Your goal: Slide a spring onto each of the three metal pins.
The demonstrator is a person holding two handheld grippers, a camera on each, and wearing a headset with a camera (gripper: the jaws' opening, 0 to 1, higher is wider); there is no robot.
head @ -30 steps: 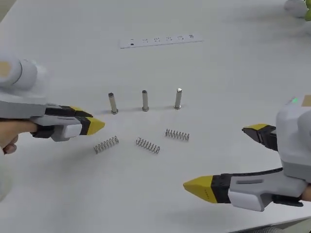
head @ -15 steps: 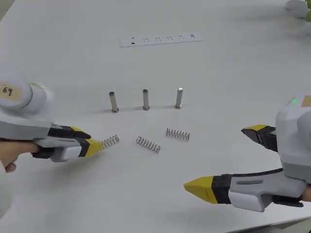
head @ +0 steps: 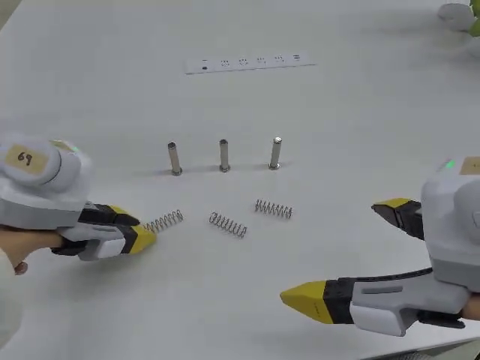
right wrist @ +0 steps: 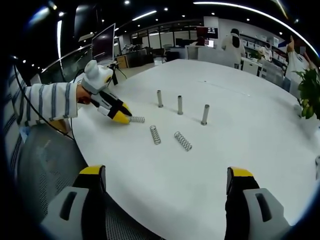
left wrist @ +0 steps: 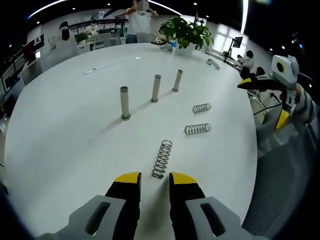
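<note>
Three metal pins stand upright in a row on the white table. In front of them lie three springs. My left gripper is low at the left spring's near end. In the left gripper view that spring points away from the gripper, its end level with the narrowly parted tips. My right gripper hovers wide open at the front right, holding nothing. From the right gripper I see the pins and the springs.
A white power strip lies farther back on the table. A white object sits at the far right corner. The table's front edge runs under my right gripper. A potted plant stands at the table's far end.
My left gripper has dropped down and drawn back, so its tips now sit at the near end of the left spring. My right gripper has barely shifted. The springs and pins have not moved.
</note>
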